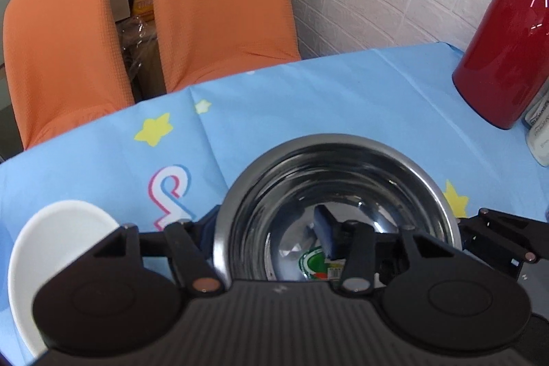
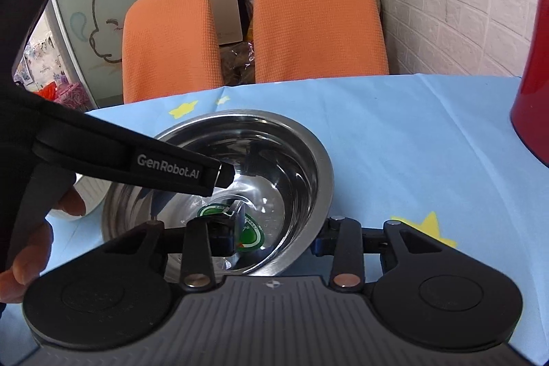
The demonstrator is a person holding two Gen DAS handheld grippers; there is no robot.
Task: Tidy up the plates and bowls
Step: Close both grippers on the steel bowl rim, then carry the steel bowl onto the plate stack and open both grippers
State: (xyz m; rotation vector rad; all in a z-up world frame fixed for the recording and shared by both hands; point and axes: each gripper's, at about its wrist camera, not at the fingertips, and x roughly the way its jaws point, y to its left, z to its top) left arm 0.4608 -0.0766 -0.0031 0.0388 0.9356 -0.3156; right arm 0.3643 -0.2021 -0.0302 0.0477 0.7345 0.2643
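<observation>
The steel bowl [image 1: 338, 204] stands on the blue counter [image 1: 308, 91], both grippers' fingers pinching its rim, one inside and one outside. Only the left view shows the white bowl [image 1: 41, 249]; only the right shows a hand [image 2: 31, 249].

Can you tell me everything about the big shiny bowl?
The shiny bowl looks like polished steel, round and deep, with a flat grey rim. It stands upright on the blue star tablecloth, empty except for a green round sticker on its bottom. Each pair of tongs straddles its rim, one finger inside, one outside. A white dish sits beside it.
</observation>
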